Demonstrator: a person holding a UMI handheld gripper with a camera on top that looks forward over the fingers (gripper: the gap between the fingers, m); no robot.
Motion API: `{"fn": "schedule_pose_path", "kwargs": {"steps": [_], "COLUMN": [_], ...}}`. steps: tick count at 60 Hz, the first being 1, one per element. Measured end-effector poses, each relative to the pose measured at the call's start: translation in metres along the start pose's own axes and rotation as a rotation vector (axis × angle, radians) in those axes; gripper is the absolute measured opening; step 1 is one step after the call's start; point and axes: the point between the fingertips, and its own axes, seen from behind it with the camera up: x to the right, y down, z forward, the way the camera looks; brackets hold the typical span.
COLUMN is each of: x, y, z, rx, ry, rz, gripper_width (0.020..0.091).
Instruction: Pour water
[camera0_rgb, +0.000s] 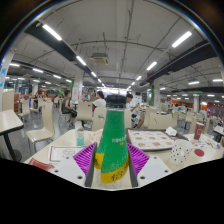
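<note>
Hand-held gripper (112, 160): closed on the bottle, a purple pad (85, 156) pressed against each flank at 9 and 3 o'clock of the body.

Green bottle (113, 143): held upright between the fingers, dark cap (116, 101) at 12 o'clock. The translucent green body carries a yellow band low down. Whether the cap is sealed cannot be told.

Grip height: taken around the lower half of the body, judged so the neck stays free to tip forward for the pour.

Attitude: vertical, so no liquid is leaving; pouring is judged not yet begun.

Tabletop (160, 157): white, low beneath and beyond the fingers. The bottle appears lifted clear of it, though its base is hidden by the fingers.

Receiving vessel: a pale spotted cup-like object (179, 153) stands at 3 o'clock of the bottle, apart from it; identity uncertain.

Surroundings: a large hall with strip lights overhead, white chairs (42, 127) at 9 o'clock, people standing well beyond.

Risk: a smooth plastic wall under flat pads may slip once tilted.
</note>
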Motion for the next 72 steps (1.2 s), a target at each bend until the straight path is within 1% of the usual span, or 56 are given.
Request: {"fn": "schedule_pose_path", "kwargs": {"steps": [6,11,12,16,22,31,34,37,38,44,48,54,55,56,59,64,69,72], "x": [-0.004,-0.009,-0.009,-0.011,-0.003,0.029,0.041,0.052,0.059,0.092,0.109,0.136,0.144,0.141,0.151,0.163,0.174,0.177], "y": [-0.001,-0.004,-0.005,-0.005,-0.007,-0.055,-0.068,-0.081,-0.079,-0.085,-0.078,-0.072,-0.074,-0.070,-0.066,-0.058,-0.061,-0.065], "z": [0.003,0.006,0.007,0.009,0.013,0.030,0.034,0.032,0.041,0.039,0.048,0.045,0.042,0.050,0.048,0.045,0.040,0.031], "rx": [-0.005,0.008,0.014,0.020,-0.007,0.034,0.035,0.022,0.020,-0.028,-0.035,-0.054,-0.066,-0.064,-0.053,-0.048,-0.019,-0.018], "ry": [-0.012,-0.054,-0.061,-0.088,-0.117,-0.211,-0.260,-0.313,-0.332,-0.425,-0.456,-0.489,-0.496,-0.493,-0.499,-0.469,-0.477,-0.490], "rz": [-0.026,-0.031,-0.027,0.000,0.104,0.496,0.694,0.910,0.981,1.417,1.623,1.866,1.916,1.946,2.028,2.113,2.154,2.181], "gripper_width": [0.0500,0.0455,0.0424,0.0423,0.0421,0.0421,0.0421,0.0421,0.0420,0.0421,0.0420,0.0419,0.0419,0.0418,0.0419,0.0420,0.0417,0.0419]}}
